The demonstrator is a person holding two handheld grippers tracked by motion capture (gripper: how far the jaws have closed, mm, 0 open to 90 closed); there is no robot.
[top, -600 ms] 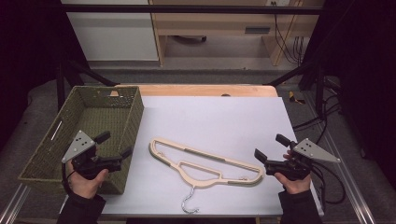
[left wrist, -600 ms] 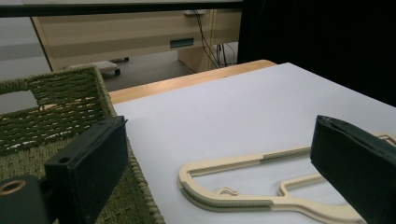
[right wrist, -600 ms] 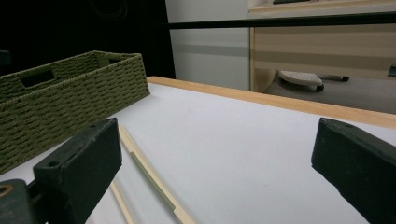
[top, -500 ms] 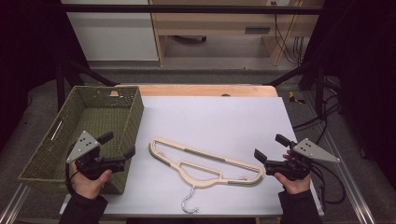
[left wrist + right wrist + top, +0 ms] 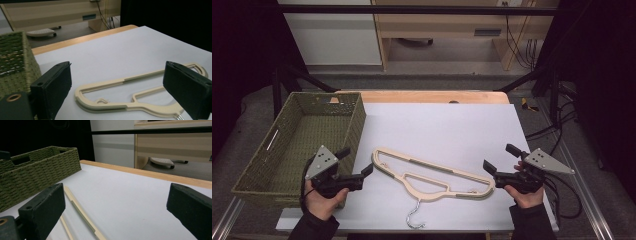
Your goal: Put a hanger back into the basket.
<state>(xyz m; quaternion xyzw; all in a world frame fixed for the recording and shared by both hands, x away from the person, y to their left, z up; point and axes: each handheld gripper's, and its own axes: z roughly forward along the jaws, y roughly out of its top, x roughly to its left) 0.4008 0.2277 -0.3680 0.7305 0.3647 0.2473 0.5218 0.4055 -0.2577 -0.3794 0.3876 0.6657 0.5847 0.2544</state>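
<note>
Flanking flat cream plastic hanger [image 5: 432,174], left gripper [image 5: 357,168] and right gripper [image 5: 499,162] both gaping, empty; uneven pinch risking hanger swinging against green woven basket [image 5: 354,125].

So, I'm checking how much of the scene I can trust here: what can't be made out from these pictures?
- Hanger: in the left gripper view the right jaw and the bottom edge hide its hook; in the right gripper view only two thin bars show past the left jaw.
- Basket: its near-wall outer face is turned away in the high view; the left gripper view cuts it at the left edge.
- Small marks on the hanger: too small to make out.
</note>
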